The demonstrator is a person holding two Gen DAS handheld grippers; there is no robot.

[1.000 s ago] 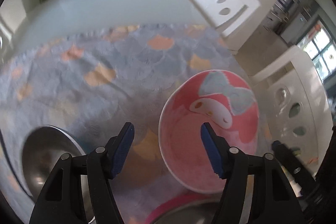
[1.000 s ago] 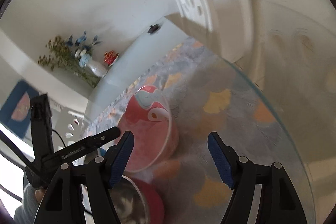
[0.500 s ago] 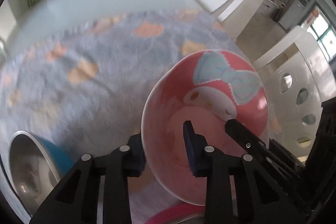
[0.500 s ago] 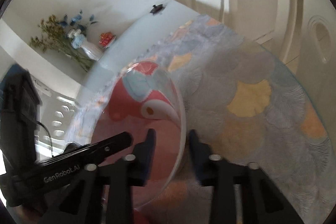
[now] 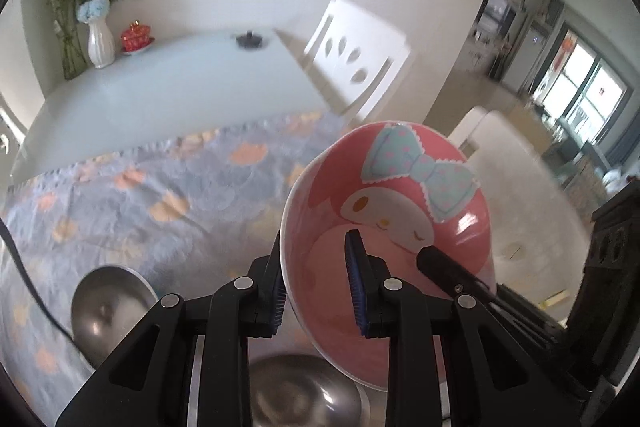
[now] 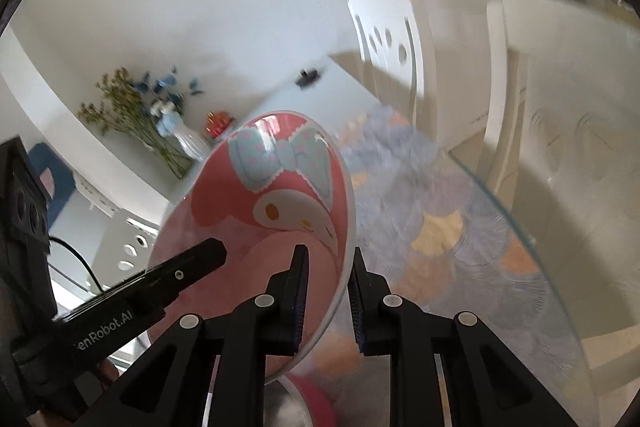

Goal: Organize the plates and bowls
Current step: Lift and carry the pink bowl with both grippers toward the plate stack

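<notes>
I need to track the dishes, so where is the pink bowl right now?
The pink bowl is held tilted above the tablecloth, its rim pinched by both the left gripper and right gripper.

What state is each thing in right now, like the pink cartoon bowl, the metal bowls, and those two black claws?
Pink ceramic bowl with a cartoon face and blue bow: lifted off the table, tilted steeply, rim pinched on two sides.
Left gripper: shut on the bowl's rim.
Right gripper: shut on the opposite rim.
Steel bowl at the left: upright on the patterned blue cloth, empty.
Second steel bowl with a pink outside: upright below the lifted bowl.
</notes>
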